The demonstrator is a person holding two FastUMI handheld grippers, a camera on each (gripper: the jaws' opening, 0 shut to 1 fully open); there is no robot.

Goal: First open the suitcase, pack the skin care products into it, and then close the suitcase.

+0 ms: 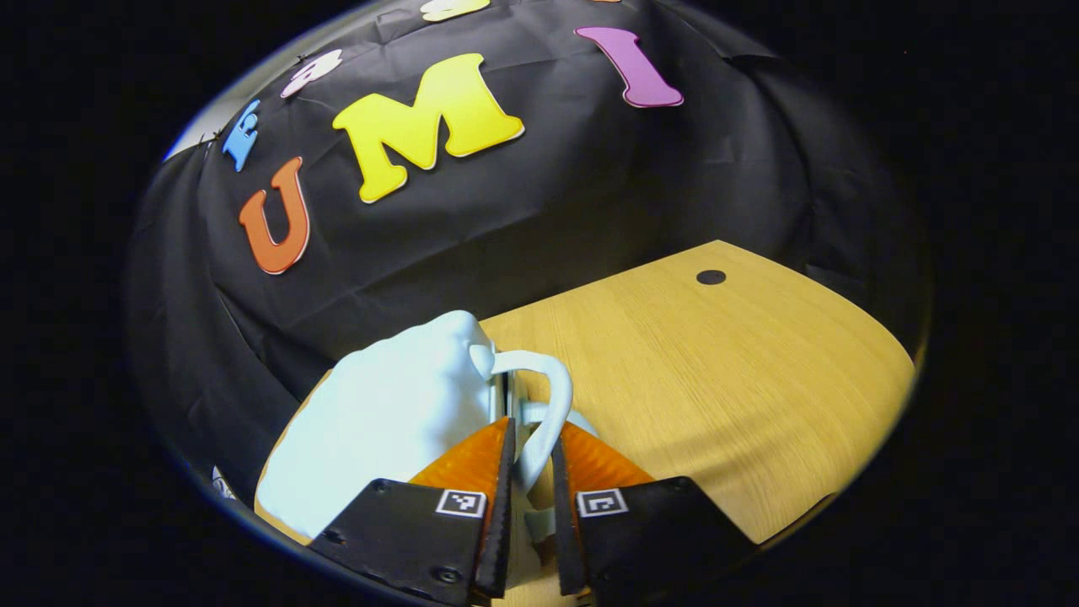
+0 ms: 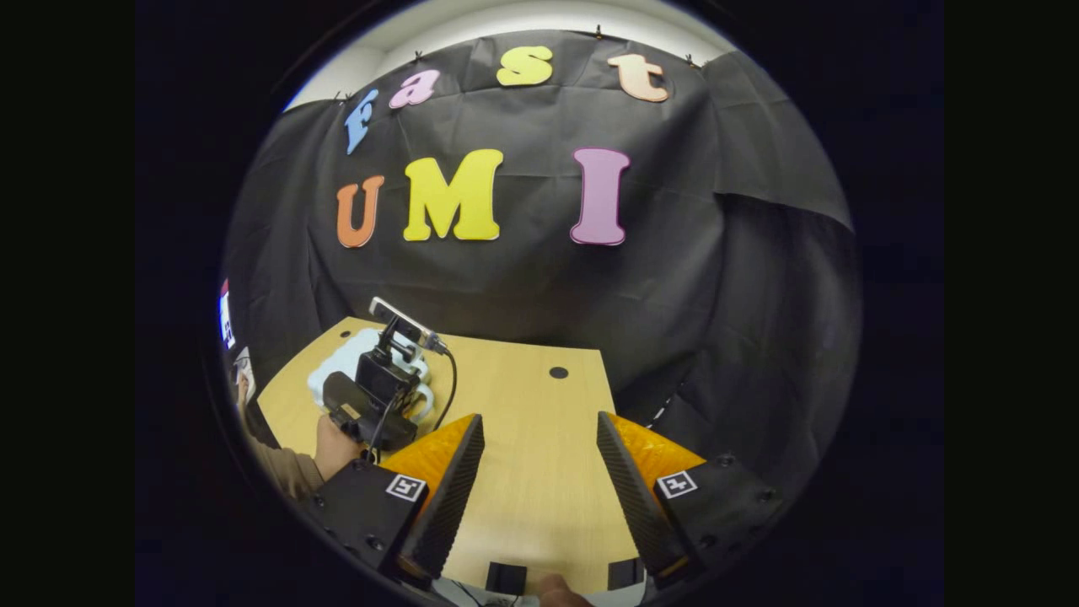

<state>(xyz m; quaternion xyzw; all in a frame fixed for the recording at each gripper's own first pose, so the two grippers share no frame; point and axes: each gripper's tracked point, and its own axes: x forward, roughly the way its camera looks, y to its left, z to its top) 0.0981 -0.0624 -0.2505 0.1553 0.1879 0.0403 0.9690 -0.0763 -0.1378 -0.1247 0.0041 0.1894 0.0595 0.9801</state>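
In the left gripper view, the pale blue suitcase (image 1: pixel 379 430) lies closed on the wooden worktop (image 1: pixel 716 379), at about eight o'clock of the picture, close to the worktop's left edge. Its white handle (image 1: pixel 548 405) arches out toward five o'clock from the case's side. The left gripper (image 1: pixel 533 468) sits at six o'clock with its two fingers drawn in on either side of the handle's loop, clamped on it. A small dark round hole (image 1: pixel 711 276) marks the worktop at two o'clock.

In the right gripper view, the suitcase (image 2: pixel 337 367) appears at nine o'clock, far off on the worktop (image 2: pixel 523 421), with the left gripper (image 2: pixel 375 396) over its near side and a hand (image 2: pixel 333 447) in a brown sleeve (image 2: pixel 282 468) holding that tool. The right gripper (image 2: pixel 539 455) hangs at six o'clock above bare wood, its fingers spread wide apart with nothing between them, well apart from the case.
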